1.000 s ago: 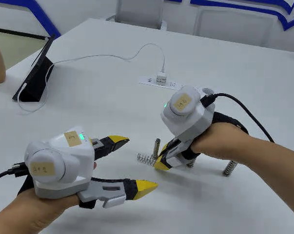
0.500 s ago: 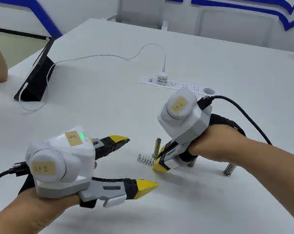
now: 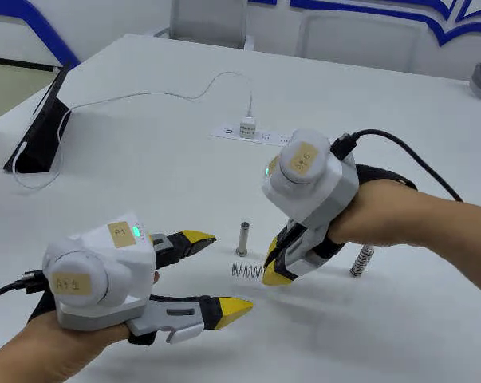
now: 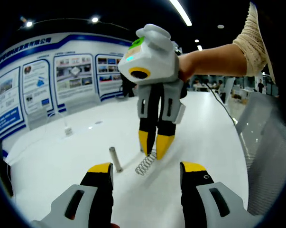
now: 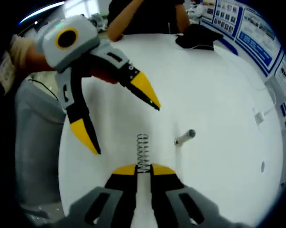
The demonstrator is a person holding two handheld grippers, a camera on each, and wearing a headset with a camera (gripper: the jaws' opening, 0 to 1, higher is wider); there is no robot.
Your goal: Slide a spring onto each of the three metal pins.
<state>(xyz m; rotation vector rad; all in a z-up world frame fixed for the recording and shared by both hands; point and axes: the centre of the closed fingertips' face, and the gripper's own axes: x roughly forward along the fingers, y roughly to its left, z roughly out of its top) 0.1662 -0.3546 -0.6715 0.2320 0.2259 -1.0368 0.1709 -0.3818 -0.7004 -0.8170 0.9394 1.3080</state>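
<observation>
The white table (image 3: pixel 144 159) runs off every edge of the head view. A dark tablet (image 3: pixel 37 128) at the left edge is seen edge-on, so its screen cannot be read. A white cable (image 3: pixel 144 97) leads from it to the power strip (image 3: pixel 252 134) at upper centre.

The left gripper (image 3: pixel 228 271) sits at lower left with its jaws wide apart and nothing between them. At centre right, the right gripper (image 3: pixel 274 275) points down at the table, and the hand holding it covers the surface behind it.

The head view hides how the right jaws meet. The right gripper view shows them closed on the near end of the spring (image 5: pixel 142 149), which lies flat at the centre of that frame. In the left gripper view the spring (image 4: pixel 145 162) seems slightly lifted at the gripped end, though the fisheye makes this uncertain.

A bare pin (image 3: pixel 242 238) stands upright just above and left of the spring. A second pin (image 3: pixel 361 259), right of the gripper, already has a spring on it.
</observation>
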